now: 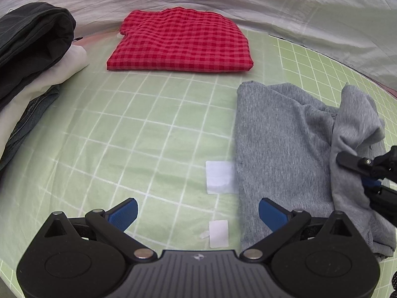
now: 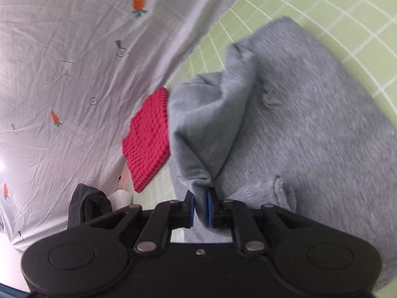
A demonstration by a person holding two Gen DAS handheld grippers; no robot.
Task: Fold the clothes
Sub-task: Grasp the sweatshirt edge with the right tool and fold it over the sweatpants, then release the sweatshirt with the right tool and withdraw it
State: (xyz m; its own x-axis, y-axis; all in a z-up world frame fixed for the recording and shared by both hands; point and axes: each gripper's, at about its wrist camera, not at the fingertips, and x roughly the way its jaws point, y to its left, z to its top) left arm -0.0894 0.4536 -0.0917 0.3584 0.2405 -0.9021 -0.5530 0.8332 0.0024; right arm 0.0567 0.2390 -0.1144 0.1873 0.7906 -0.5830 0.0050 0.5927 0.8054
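Observation:
A grey sweatshirt lies partly folded on the green grid mat, at the right of the left wrist view. My right gripper is shut on a bunched edge of this grey sweatshirt, lifting a fold of it. In the left wrist view, the right gripper shows at the right edge with grey cloth draped over it. My left gripper stands open just above the mat, its right finger at the sweatshirt's near left edge, with nothing between its blue pads.
A folded red checked garment lies at the far middle of the mat. A stack of dark, white and denim clothes sits at the left. Two white tape patches mark the mat. A pale carrot-print sheet lies beyond.

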